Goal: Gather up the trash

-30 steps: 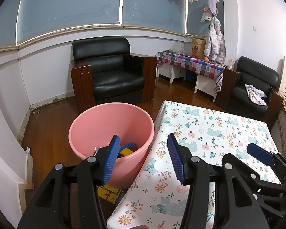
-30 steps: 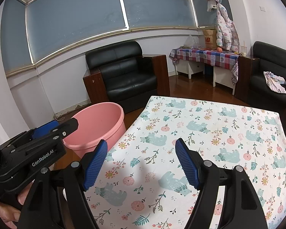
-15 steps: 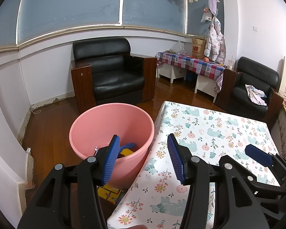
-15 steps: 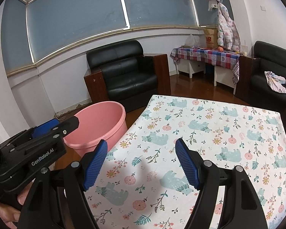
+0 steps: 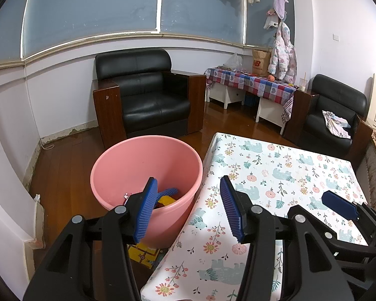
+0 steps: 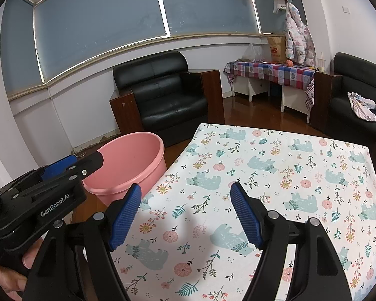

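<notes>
A pink bucket (image 5: 148,160) stands on the wooden floor, against the left edge of a table with a floral cloth (image 5: 283,170). Blue and yellow scraps of trash (image 5: 166,197) lie at its bottom, partly hidden by my fingers. My left gripper (image 5: 187,183) hovers open over the bucket's near rim and the table edge, with nothing between its blue pads. Over the cloth (image 6: 275,160), my right gripper (image 6: 185,188) is open and holds nothing. The bucket (image 6: 127,165) shows at the left of the right wrist view. No trash lies on the visible cloth.
A yellow patterned piece (image 5: 143,253) lies on the floor under the bucket. Behind stand a black armchair (image 5: 148,95), a low table with a checked cloth (image 5: 250,80) and a second armchair (image 5: 336,115) with a cloth on it. A hand (image 6: 10,278) grips the left tool.
</notes>
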`<state>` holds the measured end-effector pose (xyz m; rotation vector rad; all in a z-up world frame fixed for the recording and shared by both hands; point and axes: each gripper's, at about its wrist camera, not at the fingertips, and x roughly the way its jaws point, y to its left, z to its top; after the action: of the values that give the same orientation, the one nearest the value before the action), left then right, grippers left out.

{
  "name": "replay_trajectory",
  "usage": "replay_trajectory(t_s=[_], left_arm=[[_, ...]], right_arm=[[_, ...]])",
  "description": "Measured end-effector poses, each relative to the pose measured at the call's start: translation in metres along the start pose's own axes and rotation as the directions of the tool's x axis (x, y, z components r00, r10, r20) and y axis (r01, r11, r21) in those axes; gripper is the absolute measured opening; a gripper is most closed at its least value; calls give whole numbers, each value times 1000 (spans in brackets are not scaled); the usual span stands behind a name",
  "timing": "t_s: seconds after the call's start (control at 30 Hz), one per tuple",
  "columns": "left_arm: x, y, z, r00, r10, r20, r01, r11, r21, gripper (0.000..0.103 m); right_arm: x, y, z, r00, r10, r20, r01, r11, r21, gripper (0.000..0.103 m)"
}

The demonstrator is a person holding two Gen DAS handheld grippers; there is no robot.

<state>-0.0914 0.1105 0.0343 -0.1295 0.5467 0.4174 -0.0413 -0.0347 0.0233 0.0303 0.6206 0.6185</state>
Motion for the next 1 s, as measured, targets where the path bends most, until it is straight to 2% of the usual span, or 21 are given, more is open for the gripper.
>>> replay_trajectory(t_s=[1.0], left_arm=[[3,-6,-11,1000,-7,-3,7,1000,11,52]], right_arm=[[-9,-11,-1,999,-1,49,-1,999,41,72]])
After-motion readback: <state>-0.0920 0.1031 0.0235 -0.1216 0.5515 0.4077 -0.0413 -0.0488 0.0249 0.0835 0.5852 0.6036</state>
